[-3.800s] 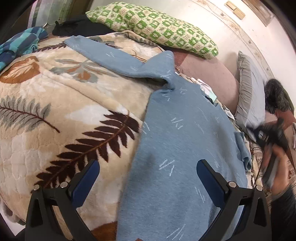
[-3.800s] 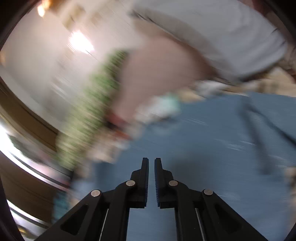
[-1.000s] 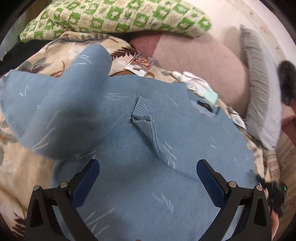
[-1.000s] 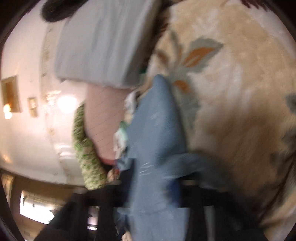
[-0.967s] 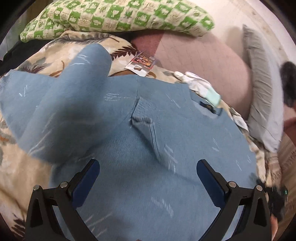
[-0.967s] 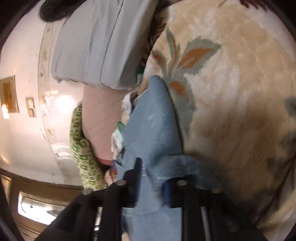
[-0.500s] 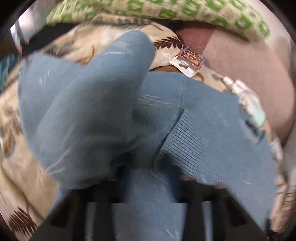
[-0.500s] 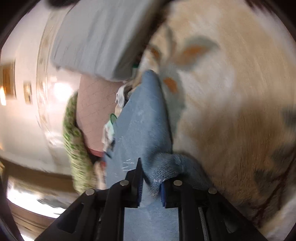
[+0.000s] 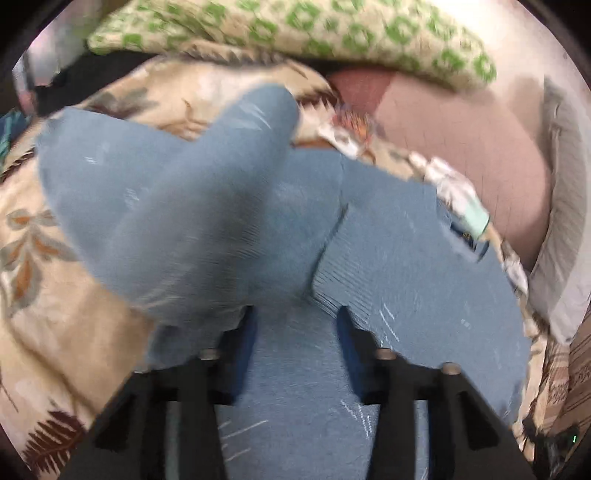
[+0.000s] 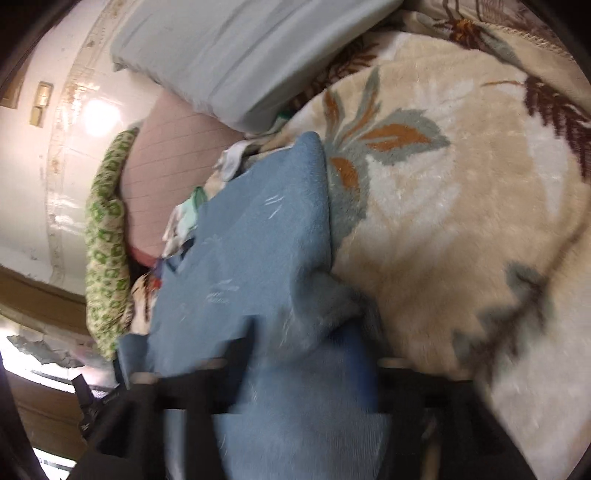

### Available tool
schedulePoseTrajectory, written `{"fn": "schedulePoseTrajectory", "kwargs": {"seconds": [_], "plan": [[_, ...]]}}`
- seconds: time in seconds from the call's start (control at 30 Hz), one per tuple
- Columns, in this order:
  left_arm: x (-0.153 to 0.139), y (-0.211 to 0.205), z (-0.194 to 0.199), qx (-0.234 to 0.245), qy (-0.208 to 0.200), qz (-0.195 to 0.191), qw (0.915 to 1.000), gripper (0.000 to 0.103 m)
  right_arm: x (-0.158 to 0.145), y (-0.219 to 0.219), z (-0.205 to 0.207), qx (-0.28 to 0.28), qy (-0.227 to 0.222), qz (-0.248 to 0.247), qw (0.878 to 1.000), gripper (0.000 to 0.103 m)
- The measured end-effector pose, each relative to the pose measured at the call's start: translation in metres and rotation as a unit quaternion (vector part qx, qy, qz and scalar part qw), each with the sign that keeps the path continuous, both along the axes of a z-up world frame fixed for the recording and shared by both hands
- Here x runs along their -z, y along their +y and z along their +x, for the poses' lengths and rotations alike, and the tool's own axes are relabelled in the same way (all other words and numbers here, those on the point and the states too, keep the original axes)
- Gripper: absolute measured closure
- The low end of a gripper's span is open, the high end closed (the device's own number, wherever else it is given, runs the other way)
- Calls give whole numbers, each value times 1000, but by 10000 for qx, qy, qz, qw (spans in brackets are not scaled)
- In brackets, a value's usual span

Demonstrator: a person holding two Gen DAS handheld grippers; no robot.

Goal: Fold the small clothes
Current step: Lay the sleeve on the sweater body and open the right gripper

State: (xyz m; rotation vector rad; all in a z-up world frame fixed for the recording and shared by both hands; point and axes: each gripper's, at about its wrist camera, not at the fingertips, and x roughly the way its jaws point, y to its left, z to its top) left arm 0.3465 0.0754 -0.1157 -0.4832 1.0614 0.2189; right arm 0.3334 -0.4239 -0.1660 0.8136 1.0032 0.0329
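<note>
Item: blue sweater (image 9: 406, 258), spread on a leaf-patterned blanket (image 9: 55, 332) below the green-checked pillow (image 9: 332, 33), one sleeve (image 9: 177, 206) laid in across the body and a ribbed edge turned over near the middle. Left gripper (image 9: 295, 332) has just been opening, jaws part-way apart with only flat knit showing between them and nothing pinched; right gripper (image 10: 306, 354) has likewise been opening, a bunched fold lying loose in its gap. Step, as judged: releasing after the sleeve folds; next calls for a fresh pinch at the hem to double the body over.
</note>
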Motion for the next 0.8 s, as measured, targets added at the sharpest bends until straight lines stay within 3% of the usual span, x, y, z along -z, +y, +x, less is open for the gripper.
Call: {"fn": "schedulePoseTrajectory", "kwargs": {"seconds": [0.1, 0.13, 0.17, 0.27, 0.33, 0.37, 0.4, 0.43, 0.47, 0.5, 0.57, 0.6, 0.63, 0.7, 0.77, 0.8], "plan": [[-17, 2, -9, 101, -335, 18, 9994, 55, -22, -4, -22, -61, -250, -15, 9997, 34], [-22, -4, -8, 170, -481, 82, 9987, 49, -32, -6, -26, -6, -436, 105, 9990, 34], [-25, -12, -4, 257, -585, 149, 9978, 41, -41, -8, -26, 32, -658, 291, 9974, 34], [-21, -37, 18, 601, -745, 219, 9952, 32, -52, -8, 1, -150, -1198, 1095, 9866, 34], [4, -41, 41, 799, -413, 289, 9955, 25, -41, -8, 30, -202, -1332, 1596, 9779, 31], [29, -44, 50, 840, 221, 485, 9950, 25, -28, -11, 44, -233, -1247, 1628, 9785, 29], [47, -44, 54, 864, 629, 553, 9927, 24, -2, -15, 60, -133, -684, 1324, 9887, 27], [43, -48, 50, 981, 312, 751, 9918, 22, 20, -19, 66, 26, -60, 1151, 9933, 43], [39, -50, 47, 1099, 272, 835, 9901, 21, 34, -26, 63, 230, 162, 1205, 9923, 58], [40, -50, 47, 1183, 325, 799, 9892, 21, 28, -32, 58, 302, 125, 1072, 9937, 67], [43, -47, 49, 1167, 280, 744, 9900, 16, -3, -27, 49, 270, -56, 186, 9994, 55], [44, -47, 49, 1182, 237, 762, 9898, 15, -20, -21, 42, 256, -271, -93, 9993, 31], [43, -49, 48, 1208, 199, 804, 9892, 13, -27, -14, 38, 83, -482, 110, 9987, 23], [44, -54, 45, 1282, 129, 940, 9872, 12, -28, 2, 36, -443, -658, 626, 9949, 23], [38, -49, 40, 1356, 36, 744, 9880, 13, -5, 7, 39, -723, -185, 146, 9971, 29], [31, -45, 35, 1357, -68, 572, 9891, 13, 10, -3, 37, -577, -41, 217, 9981, 74]]}}
